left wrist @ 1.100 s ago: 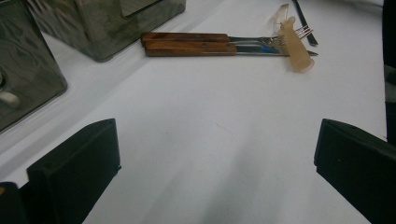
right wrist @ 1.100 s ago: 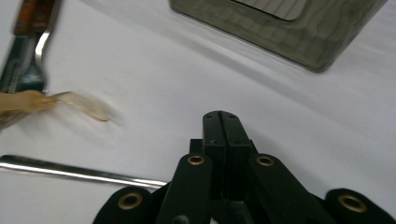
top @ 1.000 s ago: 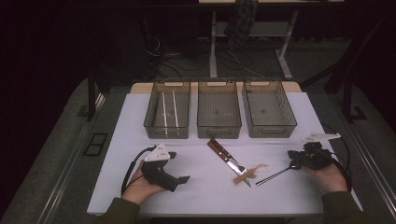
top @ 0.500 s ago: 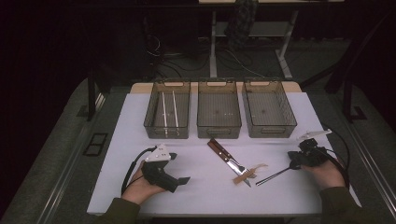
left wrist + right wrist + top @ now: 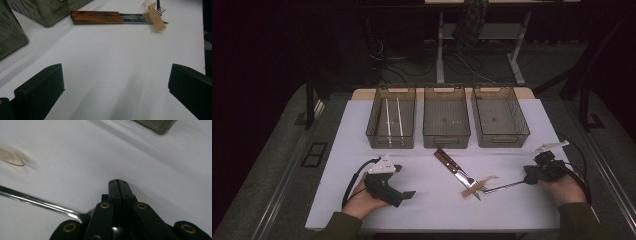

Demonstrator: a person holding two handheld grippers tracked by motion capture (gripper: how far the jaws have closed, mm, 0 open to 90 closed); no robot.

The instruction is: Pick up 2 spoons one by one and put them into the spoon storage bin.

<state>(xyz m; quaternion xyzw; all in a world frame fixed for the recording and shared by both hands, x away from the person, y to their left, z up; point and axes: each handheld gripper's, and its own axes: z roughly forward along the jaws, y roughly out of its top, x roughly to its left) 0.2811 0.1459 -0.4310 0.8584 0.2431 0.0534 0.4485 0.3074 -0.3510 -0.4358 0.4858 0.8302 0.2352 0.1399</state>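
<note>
- We see a white tabletop (image 5: 422, 210) with three clear bins (image 5: 446, 122) in a row at its far edge; the left bin holds two thin sticks (image 5: 392, 117).
- Our right gripper (image 5: 528, 178) rests on the tabletop at the right, jaws clenched together with nothing between them.
- A metal spoon (image 5: 504, 186) lies just beside it; its bowl sits beside the shut jaws, not in them.
- The handle points towards a wood-handled knife and fork (image 5: 110, 18) and a pale plastic piece (image 5: 156, 17) in the middle.
- Our left gripper (image 5: 404, 195) rests at the left, jaws released wide over bare tabletop.
- Risk, as we judge it: clenched jaws could push the spoon into the cutlery pile; they must open first.
</note>
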